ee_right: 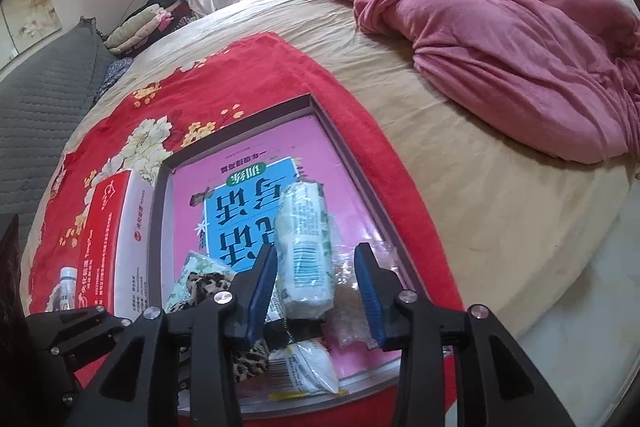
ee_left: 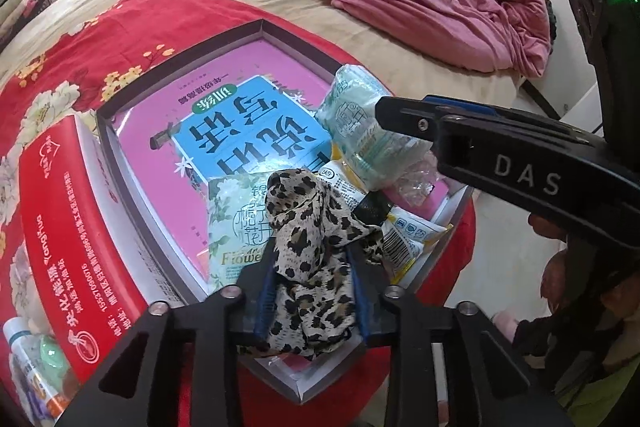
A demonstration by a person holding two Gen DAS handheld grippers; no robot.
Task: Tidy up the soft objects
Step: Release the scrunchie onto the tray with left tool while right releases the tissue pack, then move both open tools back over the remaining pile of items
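A shallow box lined by a pink book sits on a red floral cloth on the bed. My left gripper is shut on a leopard-print cloth and holds it over the box's near end. My right gripper is open, its fingers either side of a white-green tissue pack lying in the box; the pack also shows in the left wrist view. A green floral tissue packet and a yellow-white packet lie beside the leopard cloth. The leopard cloth shows left of my right gripper.
A red and white carton lies left of the box, with small bottles beside it. A crumpled pink blanket fills the far side of the bed. The bed edge and pale floor are to the right.
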